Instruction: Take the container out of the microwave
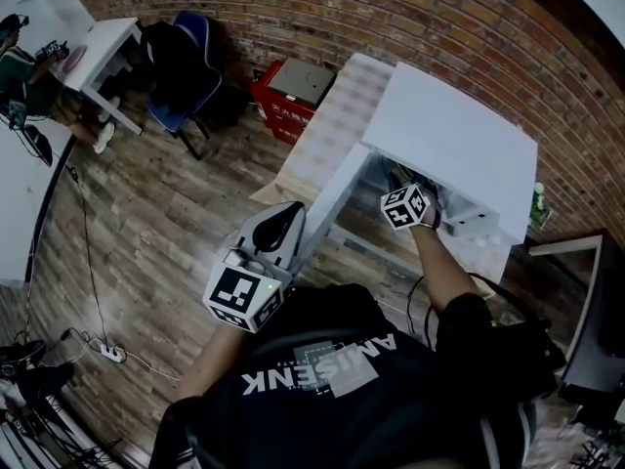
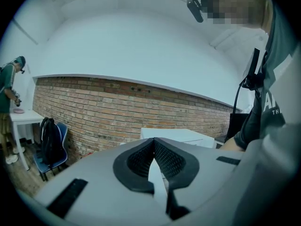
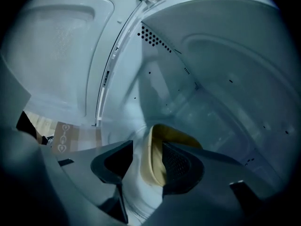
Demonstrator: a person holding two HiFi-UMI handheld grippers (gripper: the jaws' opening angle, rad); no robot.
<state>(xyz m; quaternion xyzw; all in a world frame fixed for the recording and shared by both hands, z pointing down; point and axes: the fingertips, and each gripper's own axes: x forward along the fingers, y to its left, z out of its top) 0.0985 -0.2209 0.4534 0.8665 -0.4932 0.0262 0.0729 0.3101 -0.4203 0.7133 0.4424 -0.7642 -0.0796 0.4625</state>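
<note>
- Inside the microwave, the right gripper had reached into the white cavity, and only its marker cube showed at the opening in the head view.
- Its jaws stood a little apart with the container between them. They were clamped on its wall, with the mesh pad of one jaw on the cream-yellow inner side and the other jaw on the pale outer side.
- The container sat low in the cavity, near the front opening.
- The door hung wide open to the left of the cavity.
- Down by the person's left side, the left gripper was held in the air, clear of the microwave. Its jaws were pressed together at the tips with nothing between them.
- Behind the microwave ran a brick wall. A red box and a blue chair stood on the wooden floor along it.
</note>
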